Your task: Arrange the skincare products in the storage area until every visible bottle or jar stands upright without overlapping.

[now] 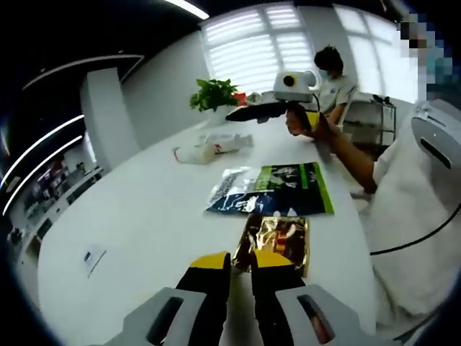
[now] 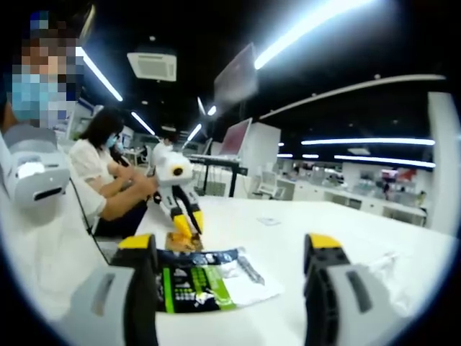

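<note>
Hovering low over the white table [image 1: 144, 216], the left gripper [image 1: 240, 268] had its yellow-tipped jaws nearly closed with only a thin gap between them and nothing held. Just ahead of its tips, slightly to the right, lay a gold sachet [image 1: 277, 241] flat on the table, its long axis running away from the gripper. Beyond that lay a green and blue pouch [image 1: 277, 189], also flat, its long axis crossing the gripper's line. Farther off and to the left sat a clear packet [image 1: 212, 148], and past it a potted plant [image 1: 215, 95]. A small card [image 1: 94, 257] lay well to the left, with bare table all around it; the table's right edge ran close beside the sachet and pouch. In the right gripper view, the right gripper [image 2: 234, 252] was wide open and empty, and the pouch [image 2: 205, 281] lay flat between its jaws, nearer the left one. Ahead of it the left gripper [image 2: 189, 225] stood tips-down over the sachet [image 2: 184, 241]. Open table stretched ahead and to the right. A seated person [image 2: 94, 180] was off to the left.
</note>
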Tool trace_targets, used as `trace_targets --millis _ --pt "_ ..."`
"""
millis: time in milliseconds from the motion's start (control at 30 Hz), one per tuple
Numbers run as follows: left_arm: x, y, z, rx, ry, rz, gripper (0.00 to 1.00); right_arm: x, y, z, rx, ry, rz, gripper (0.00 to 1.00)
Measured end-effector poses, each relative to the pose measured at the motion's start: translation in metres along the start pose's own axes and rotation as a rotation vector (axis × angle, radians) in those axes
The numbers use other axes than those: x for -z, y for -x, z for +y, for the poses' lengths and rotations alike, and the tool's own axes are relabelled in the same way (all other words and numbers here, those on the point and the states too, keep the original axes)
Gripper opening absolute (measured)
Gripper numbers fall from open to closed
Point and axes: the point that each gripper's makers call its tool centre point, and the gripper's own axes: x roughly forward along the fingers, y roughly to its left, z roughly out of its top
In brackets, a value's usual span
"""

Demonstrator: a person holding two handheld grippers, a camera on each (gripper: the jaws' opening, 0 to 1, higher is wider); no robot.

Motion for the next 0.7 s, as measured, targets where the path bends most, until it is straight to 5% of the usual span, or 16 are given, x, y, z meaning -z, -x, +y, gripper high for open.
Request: trace_targets --millis 333,700 --pt "0.0 0.003 -0.008 0.003 -0.011 -0.002 0.11 0.01 -0.009 0.007 0.003 0.059 0.078 0.8" --pt "0.0 0.007 -0.022 -0.01 -0.026 0.0 0.11 0.007 -0.006 0.003 0.015 0.059 0.059 0.81"
